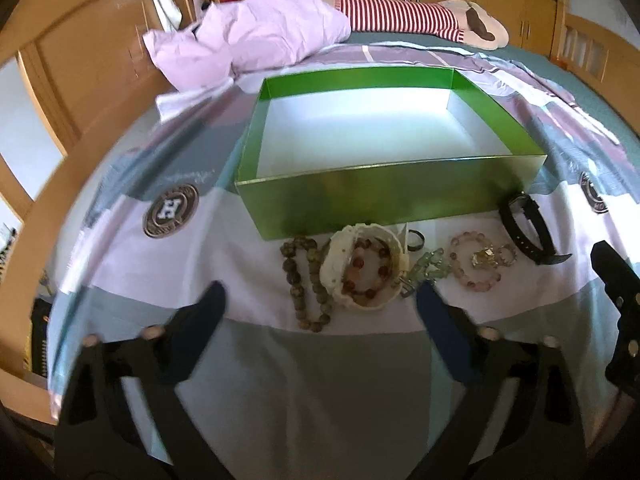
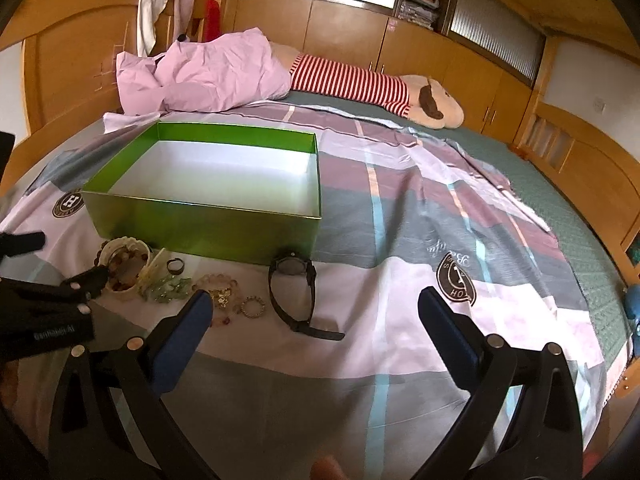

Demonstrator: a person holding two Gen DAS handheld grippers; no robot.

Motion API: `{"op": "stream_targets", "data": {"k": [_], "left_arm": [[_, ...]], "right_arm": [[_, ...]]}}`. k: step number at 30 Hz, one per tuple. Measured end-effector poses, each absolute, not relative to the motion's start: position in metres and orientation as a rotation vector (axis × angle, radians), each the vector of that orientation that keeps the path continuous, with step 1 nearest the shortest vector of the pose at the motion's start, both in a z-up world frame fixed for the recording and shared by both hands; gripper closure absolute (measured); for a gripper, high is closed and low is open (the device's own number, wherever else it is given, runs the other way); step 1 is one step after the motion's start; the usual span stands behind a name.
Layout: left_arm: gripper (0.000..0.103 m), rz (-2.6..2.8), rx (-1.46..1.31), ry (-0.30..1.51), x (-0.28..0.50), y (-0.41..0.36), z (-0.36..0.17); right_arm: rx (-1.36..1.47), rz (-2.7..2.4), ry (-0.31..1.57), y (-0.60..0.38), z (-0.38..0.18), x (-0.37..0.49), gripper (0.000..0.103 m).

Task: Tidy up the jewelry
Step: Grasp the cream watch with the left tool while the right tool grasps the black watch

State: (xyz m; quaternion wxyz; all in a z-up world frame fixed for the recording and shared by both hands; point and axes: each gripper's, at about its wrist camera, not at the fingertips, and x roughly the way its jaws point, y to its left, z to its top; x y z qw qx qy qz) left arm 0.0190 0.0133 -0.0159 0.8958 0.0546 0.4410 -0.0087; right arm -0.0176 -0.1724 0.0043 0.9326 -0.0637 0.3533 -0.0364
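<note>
Nothing lies in the green box (image 1: 384, 196) yet: its white floor is bare, so the sorting looks to be at its very start, with every piece of jewelry lined up on the bed (image 2: 400, 240) along the box's near wall. Taking that wall as the reference, the dark bead strand (image 1: 304, 280) lies off its left end, the cream bangle (image 1: 360, 268) with a ring of reddish beads (image 1: 370, 268) inside it sits just before its middle, a small dark ring (image 1: 416, 240) and some pale green stones (image 1: 434, 266) come next, then the pink bead bracelet (image 1: 474, 262) with a gold piece (image 1: 486, 258) on it, and the black watch (image 1: 528, 230) lies at the right corner. The left hand-held gripper (image 1: 320, 306) hangs spread wide and empty just short of the cream bangle and dark strand; the right hand-held gripper (image 2: 316, 312) is likewise parted and holds nothing, poised near the watch's strap. The next move probably calls for lowering one hand-held gripper over a single piece, closing on a rim or strap without snagging its neighbours, then lifting it over the box wall. The pieces overlap, so where the green stones end and the bangle begins is hard to judge, and a small beaded ring (image 2: 253, 306) shows clearly only from the right wrist.
</note>
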Motion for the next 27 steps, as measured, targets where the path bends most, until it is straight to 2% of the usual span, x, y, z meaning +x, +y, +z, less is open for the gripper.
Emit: {"op": "stream_targets", "data": {"k": [2, 3, 5, 8, 9, 13, 14, 17, 18, 21, 25, 27], "left_arm": [[0.046, -0.049, 0.073, 0.962, 0.021, 0.017, -0.019], [0.052, -0.061, 0.046, 0.993, 0.023, 0.02, -0.021], [0.056, -0.1, -0.08, 1.062, 0.028, 0.035, -0.025], [0.077, -0.099, -0.167, 1.108, 0.035, 0.053, -0.024], [0.082, -0.088, -0.165, 1.093, 0.037, 0.056, -0.021], [0.082, -0.14, -0.14, 1.078, 0.053, 0.051, -0.009], [0.078, -0.153, -0.131, 1.078, 0.058, 0.048, -0.006], [0.054, -0.167, -0.122, 1.071, 0.07, 0.042, 0.0], [0.05, -0.174, -0.127, 1.07, 0.074, 0.042, 0.002], [0.05, -0.196, -0.138, 1.104, 0.089, 0.044, -0.004], [0.054, -0.186, -0.134, 1.161, 0.095, 0.045, -0.028], [0.068, -0.18, -0.089, 1.192, 0.097, 0.035, -0.039]], "right_arm": [[-0.115, -0.066, 0.765, -0.175, -0.001, -0.012, 0.013], [-0.111, -0.071, 0.784, -0.176, -0.003, -0.009, 0.016], [-0.096, -0.101, 0.82, -0.182, -0.003, -0.003, 0.034], [-0.072, -0.148, 0.847, -0.195, 0.008, 0.005, 0.059], [-0.054, -0.13, 0.872, -0.199, 0.011, 0.01, 0.061], [-0.001, -0.061, 0.966, -0.214, 0.024, 0.035, 0.062], [0.005, -0.055, 0.973, -0.217, 0.025, 0.043, 0.062], [0.065, -0.041, 1.006, -0.221, 0.009, 0.052, 0.062], [0.079, -0.039, 1.023, -0.222, 0.003, 0.052, 0.062], [0.137, -0.005, 1.141, -0.22, -0.026, 0.063, 0.062], [0.098, 0.029, 1.165, -0.209, -0.039, 0.072, 0.062], [0.027, 0.005, 1.162, -0.202, -0.046, 0.074, 0.062]]}}
